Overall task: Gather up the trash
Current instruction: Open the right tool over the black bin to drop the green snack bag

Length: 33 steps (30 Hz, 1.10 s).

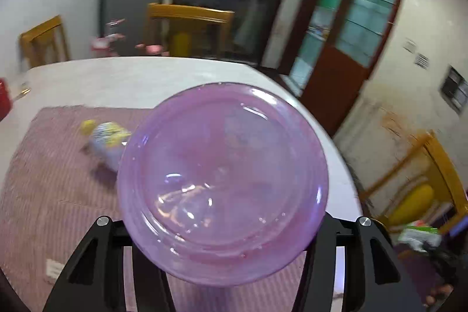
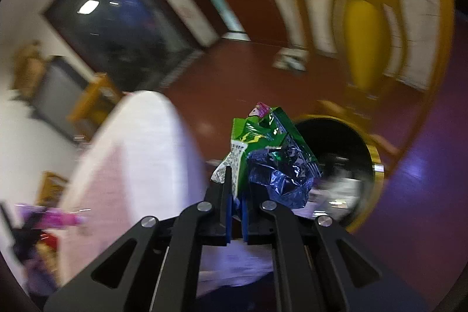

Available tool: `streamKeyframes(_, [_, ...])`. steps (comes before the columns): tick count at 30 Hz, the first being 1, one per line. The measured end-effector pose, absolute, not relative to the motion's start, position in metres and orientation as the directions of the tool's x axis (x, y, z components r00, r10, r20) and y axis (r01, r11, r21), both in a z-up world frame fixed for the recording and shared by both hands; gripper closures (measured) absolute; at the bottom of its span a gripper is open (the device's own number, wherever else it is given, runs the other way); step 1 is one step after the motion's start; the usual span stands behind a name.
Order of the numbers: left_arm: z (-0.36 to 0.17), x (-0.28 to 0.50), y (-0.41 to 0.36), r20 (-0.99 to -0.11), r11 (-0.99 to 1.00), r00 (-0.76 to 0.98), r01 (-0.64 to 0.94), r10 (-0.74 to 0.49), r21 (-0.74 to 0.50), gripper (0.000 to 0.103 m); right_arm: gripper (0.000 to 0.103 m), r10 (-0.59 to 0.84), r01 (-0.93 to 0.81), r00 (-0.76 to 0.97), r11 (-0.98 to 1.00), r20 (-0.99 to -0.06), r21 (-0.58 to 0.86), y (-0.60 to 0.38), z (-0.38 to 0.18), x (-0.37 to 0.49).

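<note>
the crumpled green snack wrapper [image 2: 263, 157], its silvery-blue foil inside turned outward, is pinched between the blue-padded fingers of the right gripper [image 2: 237, 192], whose jaws are drawn nearly together on the wrapper's lower edge. it hangs in the air off the table edge, with the dark round mouth of a yellow-rimmed bin [image 2: 345, 165] just behind and to the right of it in the right wrist view, some pale rubbish already visible inside. the picture is smeared, so how near the wrapper is to the opening cannot be judged closely. the step in hand looks like the carry to the bin, with the drop not yet made; the next move calls for bringing the wrapper over the opening and spreading the fingers so that it falls clear inside, and since the foil is light and springy it may cling to a pad or drift to the rim. on the other side, the left gripper [image 1: 222, 241] holds a translucent purple plate [image 1: 222, 180] by its near edge, the plate filling the middle of the left wrist view and hiding the fingertips; its fingers sit close against the rim, so it reads as clamped on the plate. beyond it, on a striped pink mat [image 1: 52, 183] over the white round table [image 1: 140, 78], lies a small bottle with a yellow cap [image 1: 105, 139], blurred, likely the next piece to gather. wooden chairs and a red-brown door stand around the room.
</note>
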<state>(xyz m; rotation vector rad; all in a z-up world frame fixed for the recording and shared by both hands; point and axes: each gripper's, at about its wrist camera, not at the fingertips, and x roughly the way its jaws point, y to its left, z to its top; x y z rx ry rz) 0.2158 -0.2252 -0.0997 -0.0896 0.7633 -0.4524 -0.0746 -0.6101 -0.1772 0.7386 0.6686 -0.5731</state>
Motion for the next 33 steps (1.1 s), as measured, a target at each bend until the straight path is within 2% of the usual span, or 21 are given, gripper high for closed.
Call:
streamKeyframes(5, [-0.092,0.202,-0.264,-0.633,0.859,0.6,0.458,-0.489,-0.229,0.051,0.096,-0.277,0.792,0.472,0.55,-0.837,0.264,-0.639,-0.246,-0.057])
streamKeyframes(7, [-0.089,0.196,-0.275,-0.626,0.846,0.595,0.487,-0.504,-0.218,0.051,0.093,-0.278,0.801,0.454,0.544,-0.846,0.251,-0.644,-0.258,-0.052])
streamKeyframes(8, [-0.088,0.193,-0.28,-0.624,0.84,0.592,0.499,-0.51,-0.213,0.051,0.083,-0.278,0.807,0.441,0.538,-0.853,0.243,-0.648,-0.268,-0.048])
streamKeyframes(9, [-0.088,0.191,-0.284,-0.622,0.834,0.589,0.512,-0.515,-0.206,0.051,0.05,-0.266,0.825,0.416,0.513,-0.87,0.238,-0.656,-0.286,-0.043])
streamKeyframes(10, [-0.087,0.188,-0.285,-0.621,0.829,0.585,0.521,-0.521,-0.204,0.051,0.035,-0.27,0.838,0.407,0.491,-0.873,0.239,-0.66,-0.292,-0.043])
streamKeyframes(11, [-0.087,0.186,-0.287,-0.621,0.823,0.581,0.532,-0.527,-0.2,0.051,0.029,-0.275,0.845,0.407,0.476,-0.871,0.244,-0.661,-0.295,-0.044])
streamKeyframes(20, [-0.084,0.148,-0.335,-0.609,0.728,0.509,0.663,-0.608,-0.174,0.051,0.029,-0.357,0.868,0.463,0.37,-0.811,0.332,-0.662,-0.271,-0.093])
streamKeyframes(26, [-0.09,0.112,-0.407,-0.593,0.576,0.379,0.797,-0.71,-0.18,0.051,0.029,-0.395,0.863,0.495,0.33,-0.774,0.383,-0.66,-0.252,-0.121])
streamKeyframes(33, [-0.132,0.072,-0.509,-0.662,0.403,0.179,0.893,-0.727,-0.201,0.051,0.03,-0.439,0.864,0.497,0.326,-0.749,0.383,-0.655,-0.229,-0.144])
